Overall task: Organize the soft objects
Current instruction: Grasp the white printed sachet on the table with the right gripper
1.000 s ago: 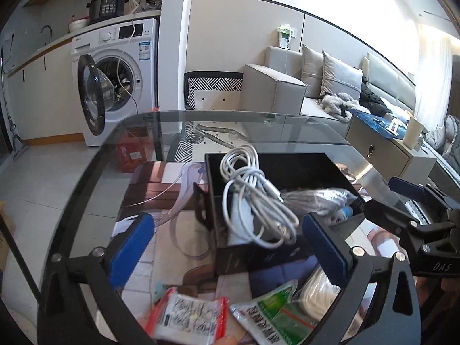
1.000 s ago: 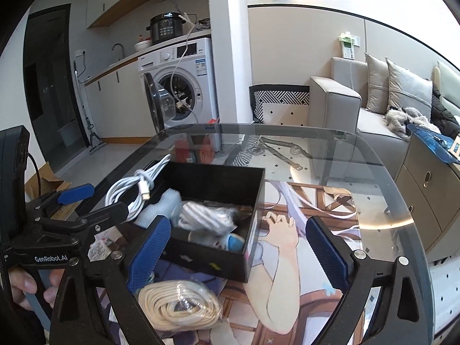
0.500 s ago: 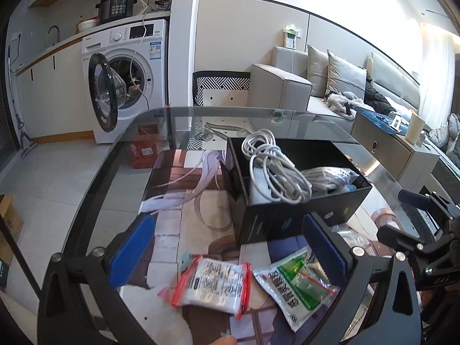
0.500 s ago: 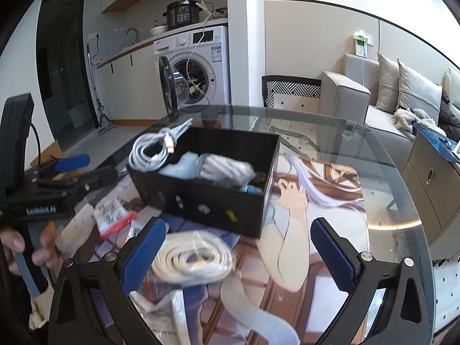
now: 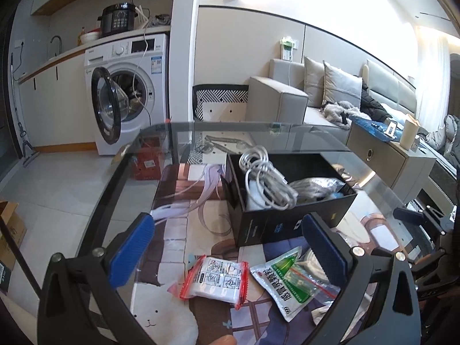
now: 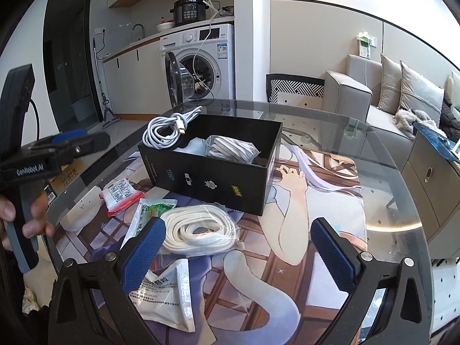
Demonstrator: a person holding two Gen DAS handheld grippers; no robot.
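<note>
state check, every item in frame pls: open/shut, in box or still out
left claw: open, empty
right claw: open, empty
black box: lidless, part filled
white cable: coiled, in box, draped over rim
red-edged packet: on table, outside box
green packet: on table, outside box
bagged cream cord: on table, outside box
washing machine door: open

Readable text in the scene

"GenRobot.AI" stands in white on the dark body of the left gripper (image 6: 69, 141) — the small logos on the black box (image 6: 210, 169) and the print on the near packets are too small to read.
</note>
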